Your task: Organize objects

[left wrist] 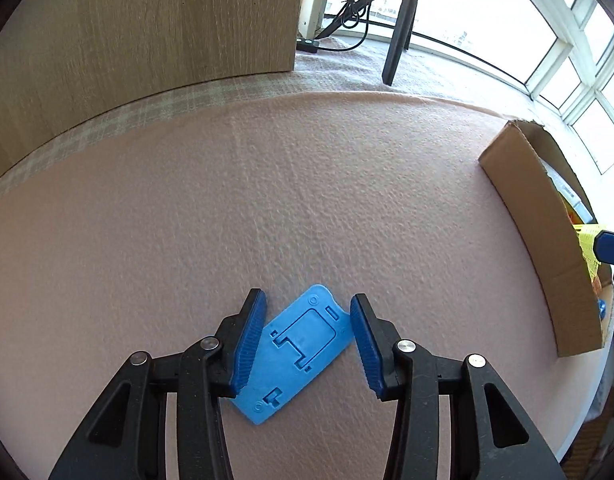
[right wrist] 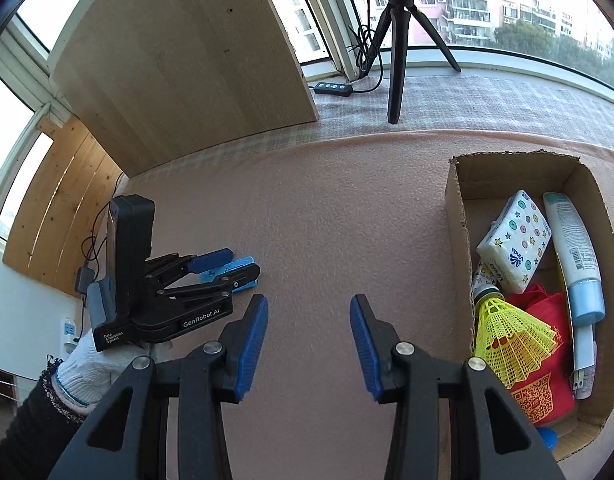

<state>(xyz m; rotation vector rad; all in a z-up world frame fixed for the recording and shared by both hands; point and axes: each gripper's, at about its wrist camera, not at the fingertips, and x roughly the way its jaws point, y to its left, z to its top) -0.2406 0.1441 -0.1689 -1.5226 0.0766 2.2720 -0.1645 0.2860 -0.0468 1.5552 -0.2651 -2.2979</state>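
Observation:
A flat blue plastic plate [left wrist: 295, 352] with moulded slots lies on the pink felt mat [left wrist: 307, 200]. My left gripper [left wrist: 307, 308] is open and straddles it, one blue pad on each side, low over the mat. From the right wrist view the same left gripper [right wrist: 231, 264] is at the left, held by a white-gloved hand [right wrist: 91, 364], with the blue plate [right wrist: 235, 270] between its fingers. My right gripper [right wrist: 309, 312] is open and empty over bare mat. A cardboard box [right wrist: 457, 216] at the right holds a tissue pack [right wrist: 515, 240], a yellow shuttlecock [right wrist: 507, 336], a tube [right wrist: 575, 256] and a red bag [right wrist: 543, 392].
A wooden panel [right wrist: 179, 56] stands at the back left. A black tripod [right wrist: 399, 40] and a cable with a controller [right wrist: 333, 89] sit on the checked cloth by the window. The box [left wrist: 547, 248] lies to the right of the left gripper.

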